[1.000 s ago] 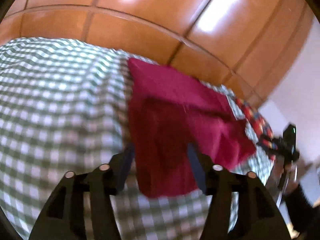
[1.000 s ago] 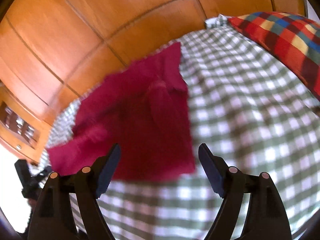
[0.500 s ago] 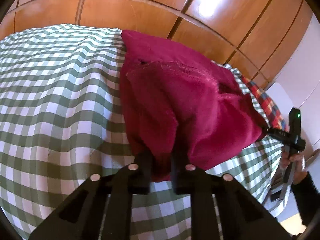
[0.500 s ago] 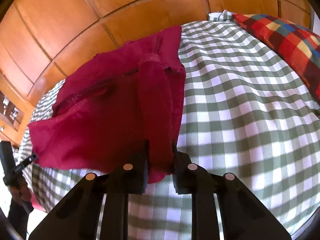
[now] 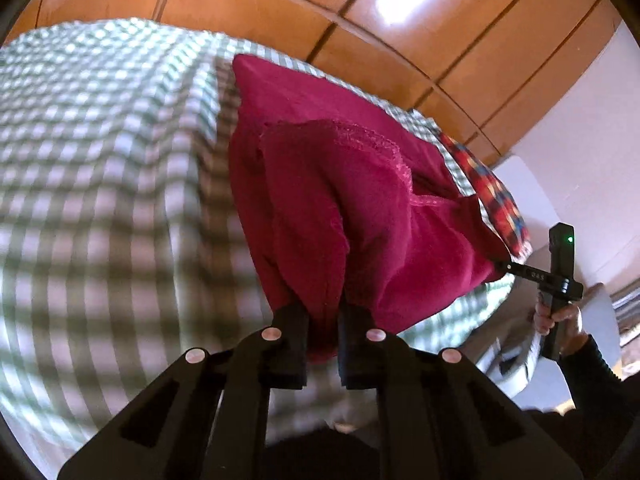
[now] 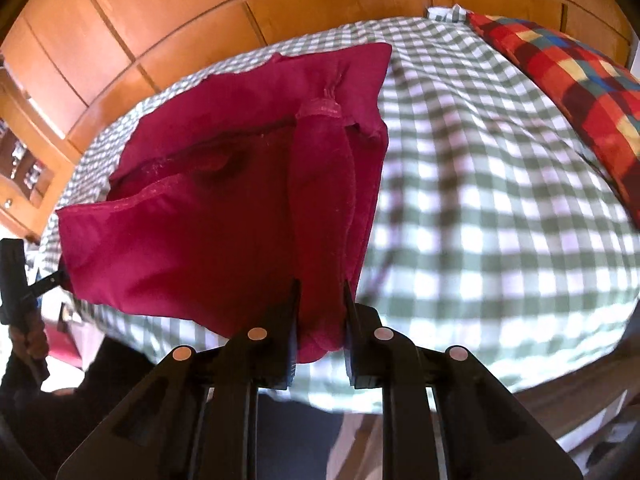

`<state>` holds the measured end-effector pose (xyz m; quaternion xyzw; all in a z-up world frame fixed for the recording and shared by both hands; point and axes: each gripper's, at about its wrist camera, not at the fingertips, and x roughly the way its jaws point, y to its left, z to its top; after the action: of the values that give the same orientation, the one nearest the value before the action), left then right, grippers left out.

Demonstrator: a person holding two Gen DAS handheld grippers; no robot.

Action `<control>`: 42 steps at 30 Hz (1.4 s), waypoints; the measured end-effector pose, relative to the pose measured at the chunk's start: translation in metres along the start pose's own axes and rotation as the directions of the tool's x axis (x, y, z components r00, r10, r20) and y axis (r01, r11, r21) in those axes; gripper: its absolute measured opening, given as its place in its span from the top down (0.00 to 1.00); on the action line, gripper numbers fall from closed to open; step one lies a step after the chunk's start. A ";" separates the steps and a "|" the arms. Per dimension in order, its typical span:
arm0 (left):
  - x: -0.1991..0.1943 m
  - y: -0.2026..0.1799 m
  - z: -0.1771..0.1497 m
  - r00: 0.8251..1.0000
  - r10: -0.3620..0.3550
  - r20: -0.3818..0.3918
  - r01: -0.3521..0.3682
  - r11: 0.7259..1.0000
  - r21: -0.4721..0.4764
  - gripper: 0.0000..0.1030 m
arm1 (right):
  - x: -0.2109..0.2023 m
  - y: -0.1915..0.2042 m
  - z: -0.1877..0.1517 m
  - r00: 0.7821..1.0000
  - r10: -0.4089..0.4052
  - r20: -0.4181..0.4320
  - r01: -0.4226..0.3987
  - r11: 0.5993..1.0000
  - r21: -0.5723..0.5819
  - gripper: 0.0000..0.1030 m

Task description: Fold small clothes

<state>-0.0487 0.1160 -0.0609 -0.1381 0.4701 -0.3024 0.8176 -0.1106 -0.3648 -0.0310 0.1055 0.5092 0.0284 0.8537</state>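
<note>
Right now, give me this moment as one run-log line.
stage: mid-fold | left gripper: shut on red garment | right gripper: shut on red garment | near edge raised off checked bedsheet | plaid pillow untouched

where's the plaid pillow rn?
The red plaid pillow sits at the upper right of the right wrist view, on the green checked bedspread, right of the crimson garment and apart from it.

You face glossy orange wood panelling (image 5: 248,4) with glare patches, a bed under a green-and-white checked cover (image 6: 480,184), a red plaid pillow (image 6: 568,76) at its right, a pale wall (image 5: 576,128) beyond.
</note>
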 end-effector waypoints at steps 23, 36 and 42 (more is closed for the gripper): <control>0.012 0.002 0.052 0.994 0.029 0.105 -0.029 1.000 -0.001 0.62 | 0.030 0.002 0.085 0.989 -0.083 0.122 0.087 0.996 -0.030 0.91; -0.019 0.034 0.048 0.988 0.017 0.154 -0.003 0.996 -0.090 0.58 | 0.036 -0.024 0.086 0.971 -0.189 0.147 0.174 0.979 0.108 0.92; 0.011 0.032 0.062 0.985 -0.155 0.080 0.164 0.979 -0.120 0.47 | 0.032 -0.023 0.081 0.974 -0.170 0.149 0.153 0.981 0.119 0.92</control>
<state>0.0201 0.1304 -0.0521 -0.2374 0.4469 -0.3316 0.7963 -0.0256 -0.3947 -0.0258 0.1113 0.4474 -0.0768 0.8841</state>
